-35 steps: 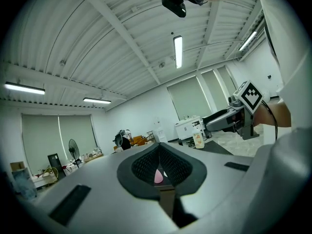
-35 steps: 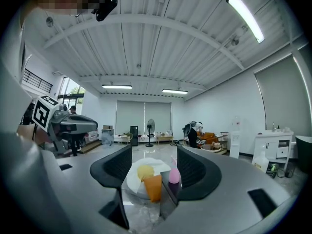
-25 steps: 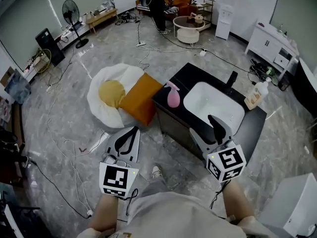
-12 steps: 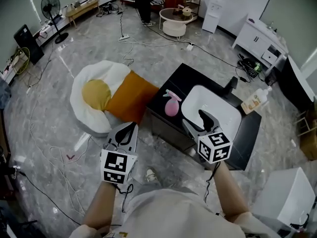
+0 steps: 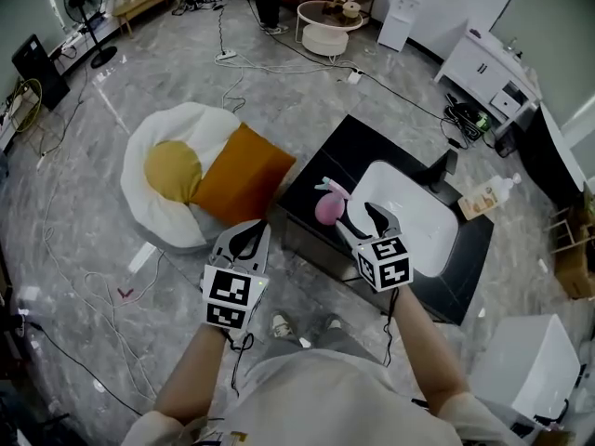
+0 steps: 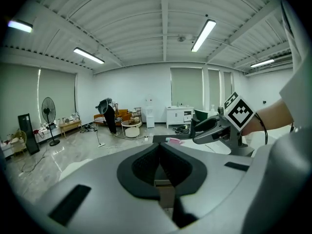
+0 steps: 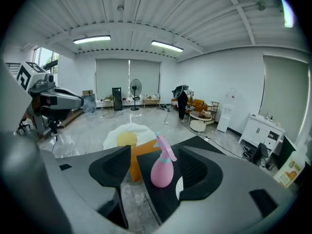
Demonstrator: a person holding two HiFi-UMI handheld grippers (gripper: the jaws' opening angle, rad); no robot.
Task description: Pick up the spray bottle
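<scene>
Shows the pink plastic spray bottle [image 5: 327,208] upright at mid-frame on the black countertop [image 5: 311,170] beside a white sink basin [image 5: 409,214], just ahead of the right gripper [image 5: 363,223], jaws spread wide and empty, with the left gripper [image 5: 247,240] lower left, jaws pressed together on nothing.

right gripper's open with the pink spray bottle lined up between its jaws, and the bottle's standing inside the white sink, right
Not quite. In the head view the pink spray bottle stands on the black countertop beside the white sink, not inside it. The rest holds: the right gripper is open with the bottle lined up between its jaws.
</scene>
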